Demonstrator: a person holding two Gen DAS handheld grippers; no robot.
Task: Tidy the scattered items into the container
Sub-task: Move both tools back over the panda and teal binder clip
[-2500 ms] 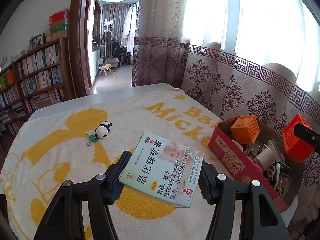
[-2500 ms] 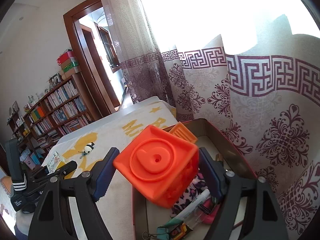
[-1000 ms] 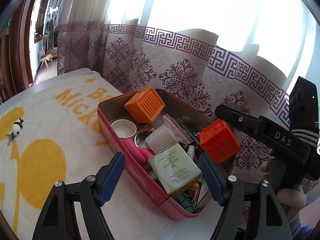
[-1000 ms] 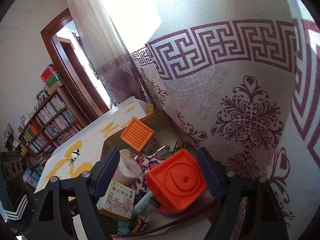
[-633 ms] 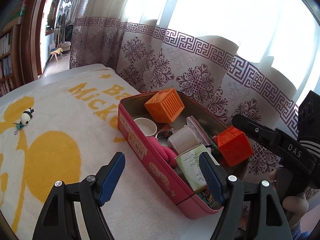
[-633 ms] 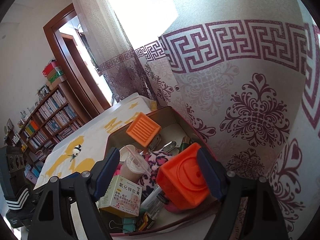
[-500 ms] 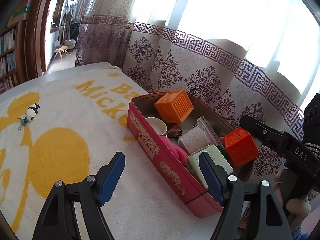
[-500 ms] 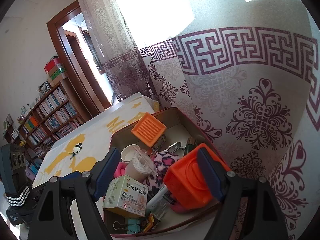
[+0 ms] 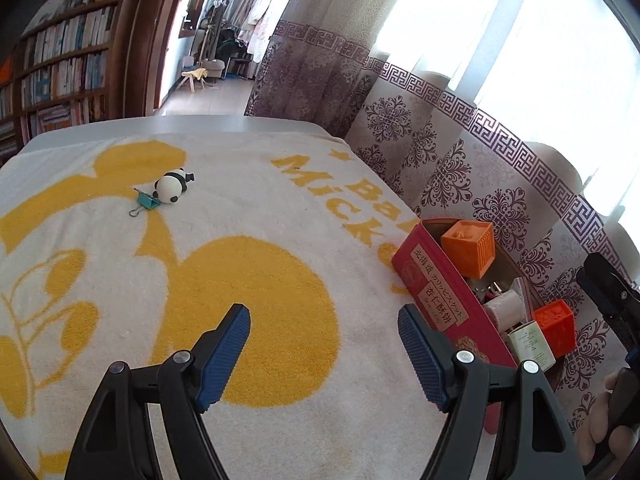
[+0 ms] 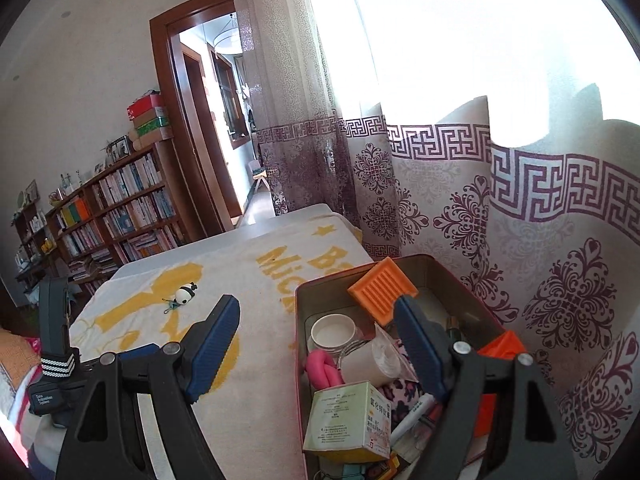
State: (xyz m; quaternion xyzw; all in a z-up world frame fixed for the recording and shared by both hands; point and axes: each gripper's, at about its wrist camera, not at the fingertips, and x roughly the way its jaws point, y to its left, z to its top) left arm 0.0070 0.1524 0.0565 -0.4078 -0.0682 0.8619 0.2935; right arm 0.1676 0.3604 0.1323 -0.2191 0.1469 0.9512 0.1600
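Panda toy (image 9: 173,187) and teal binder clip (image 9: 145,201) lie touching on the towel (image 9: 120,264), far ahead-left of the left gripper (image 9: 324,346), whose jaws are wide and empty, probably ready for them. Right gripper (image 10: 316,340), also wide and empty, hangs at the tin (image 10: 460,272) edge.

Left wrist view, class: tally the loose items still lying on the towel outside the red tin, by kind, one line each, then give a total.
Panda figure: 1
Teal binder clip: 1
Total: 2, lying side by side on the towel, well away from the red tin.
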